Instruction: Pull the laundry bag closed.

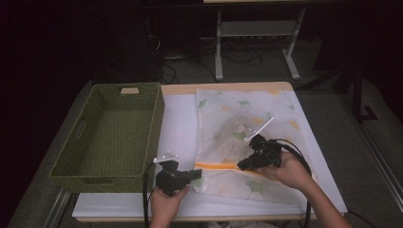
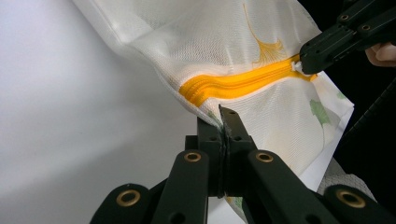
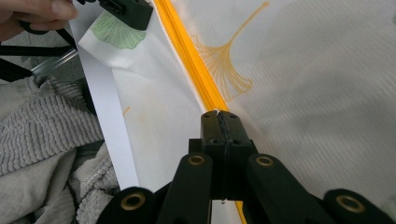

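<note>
A white mesh bag (image 1: 237, 114) printed with leaves lies flat on the table, with an orange zipper (image 1: 216, 166) running across its near end. My left gripper (image 1: 197, 175) is shut on the bag's edge (image 2: 210, 109), just beside the zipper's (image 2: 233, 84) left end. My right gripper (image 1: 241, 166) is shut on the white zipper pull (image 2: 296, 66) farther along the zipper. In the right gripper view its closed jaws cover the pull and sit right on the orange zipper (image 3: 187, 51). The left gripper (image 3: 126, 11) pinches the bag's corner at top left of that view.
An empty green woven basket (image 1: 107, 137) stands at the table's left, close to my left hand. A white cover (image 1: 178, 118) lies under the bag and reaches the table's front edge. Grey ribbed cloth (image 3: 42, 135) hangs below that edge.
</note>
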Motion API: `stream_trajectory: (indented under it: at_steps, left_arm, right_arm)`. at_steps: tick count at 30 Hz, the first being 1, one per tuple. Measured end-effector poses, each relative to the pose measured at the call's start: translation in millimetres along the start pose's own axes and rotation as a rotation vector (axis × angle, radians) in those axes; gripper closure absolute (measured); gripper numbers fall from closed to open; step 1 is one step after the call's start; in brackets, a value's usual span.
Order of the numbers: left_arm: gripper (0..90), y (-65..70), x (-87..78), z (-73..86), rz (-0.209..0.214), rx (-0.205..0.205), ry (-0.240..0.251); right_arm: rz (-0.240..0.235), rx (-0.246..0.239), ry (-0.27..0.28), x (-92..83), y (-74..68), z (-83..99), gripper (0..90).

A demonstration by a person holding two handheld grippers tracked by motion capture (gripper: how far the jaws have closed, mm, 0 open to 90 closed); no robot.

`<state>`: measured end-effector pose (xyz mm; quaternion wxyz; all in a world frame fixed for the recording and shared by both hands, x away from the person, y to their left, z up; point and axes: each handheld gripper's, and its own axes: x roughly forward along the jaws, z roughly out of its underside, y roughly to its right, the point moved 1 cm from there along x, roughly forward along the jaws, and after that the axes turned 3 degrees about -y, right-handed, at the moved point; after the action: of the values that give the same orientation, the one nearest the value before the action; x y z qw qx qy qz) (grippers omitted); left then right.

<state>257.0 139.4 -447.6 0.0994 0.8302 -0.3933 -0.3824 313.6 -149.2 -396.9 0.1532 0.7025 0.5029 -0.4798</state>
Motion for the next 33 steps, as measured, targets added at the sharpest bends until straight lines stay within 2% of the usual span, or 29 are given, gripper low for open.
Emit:
stream_trajectory:
  at_steps: [8, 20, 33]
  left_arm:
    - [88.9, 0.0, 0.2, 2.1, -0.009, 0.010, -0.009]
    - [88.9, 1.6, 0.3, 2.2, 0.000, 0.012, -0.012]
    - [88.9, 2.1, 0.6, 3.2, -0.014, 0.026, -0.028]
  right_arm:
    - [0.017, 0.011, 0.004, -7.6, 2.9, 8.9, 89.9]
    - [0.022, 0.023, 0.024, -14.2, 4.3, 18.2, 89.9]
    - [0.036, 0.043, 0.035, -26.0, 10.4, 31.0, 89.9]
